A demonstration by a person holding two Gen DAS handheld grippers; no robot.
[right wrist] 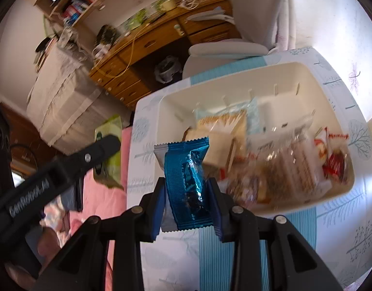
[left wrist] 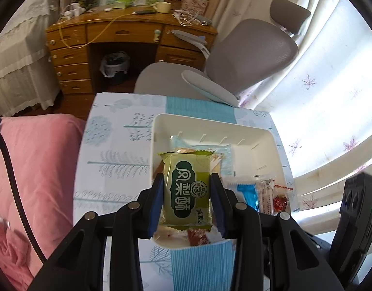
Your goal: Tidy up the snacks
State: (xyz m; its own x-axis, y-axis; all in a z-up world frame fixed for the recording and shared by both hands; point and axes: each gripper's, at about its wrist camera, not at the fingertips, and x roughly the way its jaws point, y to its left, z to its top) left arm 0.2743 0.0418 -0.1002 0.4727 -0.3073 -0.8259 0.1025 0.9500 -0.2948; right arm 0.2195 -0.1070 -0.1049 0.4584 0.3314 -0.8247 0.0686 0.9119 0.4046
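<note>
Snacks: wrapped packets, most lying in the white bin [left wrist: 270,140].
Left gripper [left wrist: 187,201]: clamped across a green packet [left wrist: 187,189], held above the bin.
Right gripper [right wrist: 187,203]: clamped on a blue packet [right wrist: 186,181], above the bin's near edge.
Handling: likely light, crinkly, slippery, crushable; grip across the middle.
Pose: both angled steeply downward.

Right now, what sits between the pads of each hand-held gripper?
Left wrist view: green snack packet clamped in the left hand-held gripper. Right wrist view: blue snack packet in the right.
</note>
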